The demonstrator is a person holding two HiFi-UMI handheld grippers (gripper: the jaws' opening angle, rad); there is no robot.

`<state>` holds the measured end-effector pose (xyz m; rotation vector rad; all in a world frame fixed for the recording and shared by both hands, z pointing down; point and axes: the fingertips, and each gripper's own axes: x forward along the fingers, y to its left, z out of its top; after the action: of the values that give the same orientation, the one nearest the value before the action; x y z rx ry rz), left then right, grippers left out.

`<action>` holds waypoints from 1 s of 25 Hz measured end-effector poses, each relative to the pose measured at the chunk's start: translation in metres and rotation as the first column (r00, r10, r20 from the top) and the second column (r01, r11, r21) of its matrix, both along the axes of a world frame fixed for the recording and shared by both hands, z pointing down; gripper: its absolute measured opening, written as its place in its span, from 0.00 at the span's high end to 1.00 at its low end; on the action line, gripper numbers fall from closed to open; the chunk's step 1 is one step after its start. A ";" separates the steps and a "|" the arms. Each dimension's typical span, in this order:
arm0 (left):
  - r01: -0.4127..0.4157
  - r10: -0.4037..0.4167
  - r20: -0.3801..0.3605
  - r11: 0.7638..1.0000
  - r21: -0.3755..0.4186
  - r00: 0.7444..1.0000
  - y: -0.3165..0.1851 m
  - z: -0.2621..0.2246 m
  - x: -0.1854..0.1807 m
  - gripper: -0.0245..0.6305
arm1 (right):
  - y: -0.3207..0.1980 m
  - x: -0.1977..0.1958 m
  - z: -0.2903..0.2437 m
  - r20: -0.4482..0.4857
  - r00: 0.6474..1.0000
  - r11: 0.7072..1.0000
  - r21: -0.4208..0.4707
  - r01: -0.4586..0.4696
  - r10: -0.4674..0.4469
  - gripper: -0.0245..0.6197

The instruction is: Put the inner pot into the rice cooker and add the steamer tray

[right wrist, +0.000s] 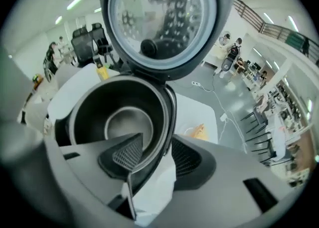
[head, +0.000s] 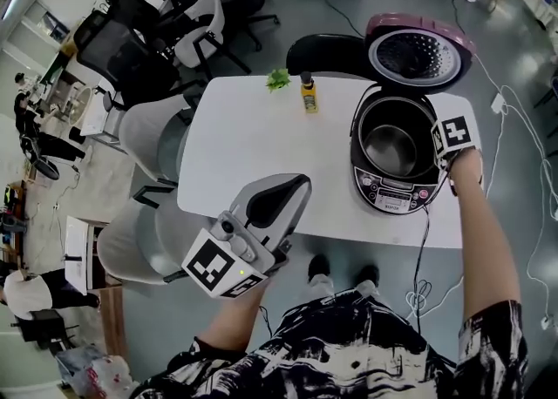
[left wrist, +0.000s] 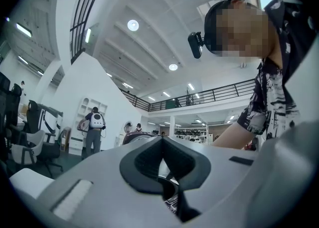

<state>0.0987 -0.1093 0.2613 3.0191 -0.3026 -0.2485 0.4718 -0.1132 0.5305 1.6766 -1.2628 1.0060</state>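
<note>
**While jaws straddle its rim, inner pot sits in open rice cooker**

Nearest the person, the left gripper (head: 295,188) hangs level in front of the near edge of the white counter (head: 253,153). Its jaws are closed together with nothing between them.

Farther along the counter on the right, the right gripper (right wrist: 155,142) points steeply down over the rice cooker (head: 394,192). Its jaws stand narrowly apart. One reaches inside the inner pot (right wrist: 119,117) and the other hangs outside the cooker's wall, so the rim runs up between them. Neither pad visibly clamps it. The inner pot is seated in the cooker body, bare metal and empty.

Behind it the lid (head: 417,53) stands thrown back, its perforated inner plate facing forward. At the counter's far edge stand a small yellow bottle (head: 309,96) and, just beside it, a green sprig (head: 278,80). Office chairs (head: 205,27) crowd the floor beyond.
</note>
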 end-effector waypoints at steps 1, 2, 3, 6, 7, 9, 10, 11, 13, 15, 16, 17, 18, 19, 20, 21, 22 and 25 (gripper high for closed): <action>-0.013 0.013 -0.001 1.000 0.003 1.000 0.003 -0.001 0.005 0.96 | -0.003 -0.005 -0.011 0.046 0.999 0.997 0.076 -0.008 0.005 0.70; -0.027 0.027 -0.003 1.000 0.005 1.000 0.007 -0.003 0.011 0.96 | -0.004 -0.009 -0.025 0.095 0.995 0.987 0.161 -0.021 0.005 0.71; -0.041 0.041 -0.003 0.999 0.008 0.999 0.012 -0.004 0.017 0.96 | -0.004 -0.014 -0.042 0.143 0.990 0.967 0.252 -0.037 0.000 0.75; -0.082 0.082 0.001 0.997 0.015 0.997 0.024 -0.008 0.035 0.96 | 0.014 -0.028 -0.110 0.248 0.966 0.842 0.535 -0.073 -0.073 0.76; -0.094 0.094 0.004 0.995 0.017 0.996 0.028 -0.009 0.040 0.96 | 0.027 -0.031 -0.132 0.248 0.963 0.789 0.610 -0.067 -0.109 0.76; -0.118 0.118 0.009 0.993 0.020 0.993 0.036 -0.010 0.053 0.96 | 0.062 -0.028 -0.161 0.197 0.969 0.722 0.691 -0.031 -0.146 0.69; -0.130 0.130 0.011 0.991 0.022 0.992 0.040 -0.011 0.059 0.96 | 0.083 -0.019 -0.164 0.161 0.977 0.715 0.699 -0.016 -0.137 0.62; -0.142 0.142 0.013 0.990 0.024 0.990 0.044 -0.011 0.066 0.96 | 0.104 -0.005 -0.159 0.133 0.985 0.723 0.691 -0.014 -0.108 0.49; -0.167 0.167 0.020 0.986 0.026 0.986 0.054 -0.011 0.078 0.96 | 0.150 0.034 -0.131 0.124 0.992 0.765 0.640 -0.076 -0.006 0.43; -0.190 0.189 0.031 0.982 0.024 0.981 0.063 -0.008 0.091 0.96 | 0.197 0.072 -0.087 0.194 0.973 0.795 0.567 -0.216 0.126 0.42; -0.200 0.199 0.038 0.980 0.023 0.979 0.067 -0.006 0.097 0.96 | 0.217 0.087 -0.062 0.240 0.953 0.800 0.527 -0.288 0.186 0.42; -0.209 0.208 0.045 0.978 0.021 0.977 0.071 -0.004 0.103 0.96 | 0.236 0.097 -0.036 0.278 0.931 0.803 0.484 -0.347 0.235 0.42; -0.217 0.216 0.052 0.976 0.020 0.975 0.075 -0.002 0.109 0.96 | 0.252 0.104 -0.011 0.306 0.912 0.809 0.440 -0.391 0.274 0.42; -0.224 0.223 0.061 0.974 0.019 0.973 0.079 -0.001 0.114 0.96 | 0.265 0.108 0.014 0.327 0.894 0.815 0.396 -0.423 0.305 0.42; -0.230 0.228 0.071 0.973 0.019 0.971 0.083 -0.001 0.119 0.96 | 0.275 0.110 0.035 0.346 0.878 0.819 0.356 -0.449 0.331 0.42; -0.234 0.232 0.083 0.972 0.018 0.969 0.086 0.000 0.123 0.96 | 0.282 0.111 0.054 0.366 0.861 0.820 0.322 -0.473 0.353 0.42; -0.236 0.234 0.094 0.972 0.016 0.968 0.088 0.001 0.126 0.96 | 0.285 0.111 0.071 0.386 0.845 0.819 0.293 -0.494 0.371 0.42; -0.234 0.231 0.121 0.972 0.015 0.965 0.091 0.006 0.133 0.96 | 0.282 0.112 0.106 0.419 0.812 0.813 0.238 -0.531 0.407 0.43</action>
<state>0.2321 -0.0180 0.2675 3.0659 0.0494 -0.0542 0.5838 0.1691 0.6369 2.2383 -1.3261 1.5092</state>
